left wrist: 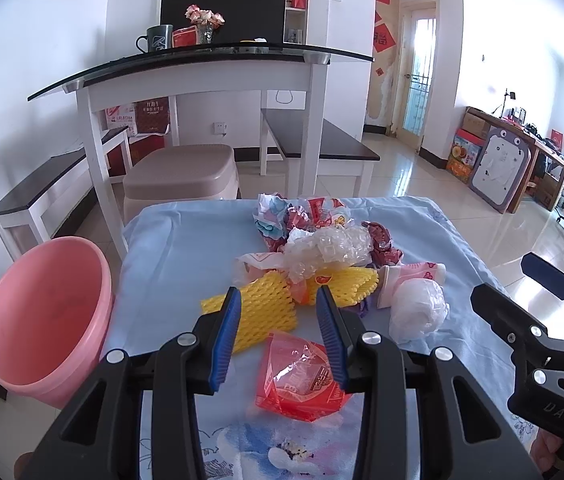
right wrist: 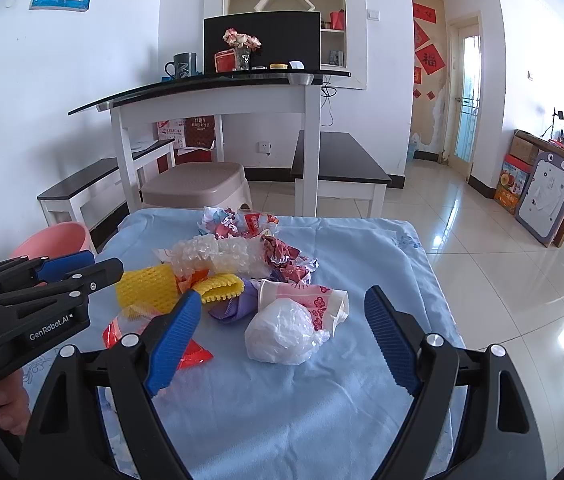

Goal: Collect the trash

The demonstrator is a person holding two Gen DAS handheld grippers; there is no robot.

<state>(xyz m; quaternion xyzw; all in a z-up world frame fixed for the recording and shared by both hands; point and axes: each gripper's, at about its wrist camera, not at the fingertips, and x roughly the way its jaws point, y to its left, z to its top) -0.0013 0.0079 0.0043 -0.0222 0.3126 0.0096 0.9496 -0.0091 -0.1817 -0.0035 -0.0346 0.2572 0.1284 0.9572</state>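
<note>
Left wrist view shows my left gripper (left wrist: 278,312) hovering with its jaws partly open and nothing between them, just above the red plastic wrapper (left wrist: 301,380) at the near end of the trash pile. Right behind that wrapper lies the yellow foam net (left wrist: 258,316). My right gripper (right wrist: 282,328) stands wide open and empty, aimed at the white plastic bag ball (right wrist: 282,332). All the trash sits on the table with the blue cloth (right wrist: 321,400); the pink basin (left wrist: 46,312) waits on the floor at the left edge. For a clean pick I would lower the left pads straight over the wrapper's raised crinkle, close without snagging the cloth, then carry it left to the basin.
</note>
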